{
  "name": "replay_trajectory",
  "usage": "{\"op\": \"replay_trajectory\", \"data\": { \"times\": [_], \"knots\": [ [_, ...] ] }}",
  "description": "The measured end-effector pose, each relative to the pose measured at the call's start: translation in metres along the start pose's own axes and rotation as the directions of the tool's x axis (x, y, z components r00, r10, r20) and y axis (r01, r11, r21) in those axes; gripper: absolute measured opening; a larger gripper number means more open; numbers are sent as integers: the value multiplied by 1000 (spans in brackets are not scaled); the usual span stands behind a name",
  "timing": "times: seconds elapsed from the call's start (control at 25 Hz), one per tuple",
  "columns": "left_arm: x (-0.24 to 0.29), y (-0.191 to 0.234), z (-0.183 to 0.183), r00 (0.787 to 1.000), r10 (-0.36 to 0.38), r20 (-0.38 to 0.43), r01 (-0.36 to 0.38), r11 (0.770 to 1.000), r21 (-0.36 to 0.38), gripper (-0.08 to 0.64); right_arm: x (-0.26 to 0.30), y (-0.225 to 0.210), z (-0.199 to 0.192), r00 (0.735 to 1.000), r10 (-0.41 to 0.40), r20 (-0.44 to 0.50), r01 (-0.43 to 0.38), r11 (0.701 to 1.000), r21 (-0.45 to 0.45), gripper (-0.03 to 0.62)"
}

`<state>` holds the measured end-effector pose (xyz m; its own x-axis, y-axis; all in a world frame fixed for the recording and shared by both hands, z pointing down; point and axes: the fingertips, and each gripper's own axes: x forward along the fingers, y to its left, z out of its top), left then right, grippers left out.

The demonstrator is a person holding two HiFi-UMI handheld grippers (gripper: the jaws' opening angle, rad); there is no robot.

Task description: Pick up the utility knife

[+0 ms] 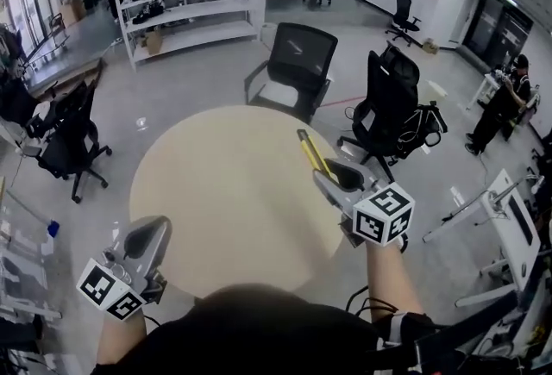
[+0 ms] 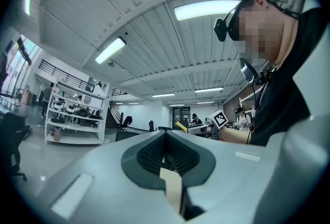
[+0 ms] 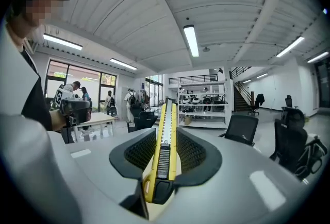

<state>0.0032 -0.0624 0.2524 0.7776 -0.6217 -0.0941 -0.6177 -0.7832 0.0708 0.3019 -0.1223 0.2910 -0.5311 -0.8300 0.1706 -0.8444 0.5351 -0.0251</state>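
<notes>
Utility knife [image 3: 164,148], yellow, sits clamped lengthwise in my right gripper [image 1: 335,178], above the round table's [image 1: 216,192] far-right edge. My left gripper [image 1: 145,246] hangs closed and empty at the near-left rim. Black office chairs [image 1: 293,63] stand beyond.

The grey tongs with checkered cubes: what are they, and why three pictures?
No robot here: a person holds grey tongs in each hand. The head view looks down from a camera on the person's head at a round beige table, bare on top. The other two views come from cameras riding on the tongs. The right tongs are clamped on a yellow utility knife, held in the air. The left tongs are shut and empty.
</notes>
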Motion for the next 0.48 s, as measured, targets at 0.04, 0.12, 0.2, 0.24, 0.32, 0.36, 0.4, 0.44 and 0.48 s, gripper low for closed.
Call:
{"op": "replay_trajectory", "data": {
  "times": [0.04, 0.12, 0.2, 0.24, 0.32, 0.36, 0.4, 0.44, 0.48],
  "knots": [
    [0, -3, 0, 1000, 2, -3, -2, 1000, 3, 0, -1, 0, -1, 1000, 10, 8, -10, 1000, 9, 138],
    [-1, -7, 1, 1000, 2, -6, -2, 1000, 8, 0, 0, 1, -1, 999, 29, 19, -29, 999, 25, 138],
    [-5, -6, 2, 1000, -6, -3, 6, 1000, 7, 0, 2, 8, 0, 999, 41, 25, -42, 999, 34, 138],
    [-8, -3, 4, 1000, -14, 0, 14, 1000, 6, 0, 2, 14, 2, 999, 40, 28, -41, 999, 34, 138],
    [-14, 8, 9, 999, -34, 7, 34, 999, 8, 0, 5, 26, 9, 999, 27, 36, -28, 999, 29, 138],
    [-18, 15, 11, 999, -41, 10, 41, 999, 10, 0, 8, 33, 13, 999, 21, 41, -22, 999, 29, 138],
    [-23, 22, 14, 999, -47, 14, 47, 999, 10, 0, 11, 41, 16, 999, 16, 44, -18, 999, 30, 138],
    [-28, 29, 16, 998, -52, 19, 52, 999, 10, 0, 15, 48, 19, 999, 14, 48, -16, 999, 31, 138],
    [-34, 37, 19, 998, -56, 25, 56, 998, 9, 0, 19, 56, 22, 999, 13, 52, -15, 999, 32, 138]
  ]
}}
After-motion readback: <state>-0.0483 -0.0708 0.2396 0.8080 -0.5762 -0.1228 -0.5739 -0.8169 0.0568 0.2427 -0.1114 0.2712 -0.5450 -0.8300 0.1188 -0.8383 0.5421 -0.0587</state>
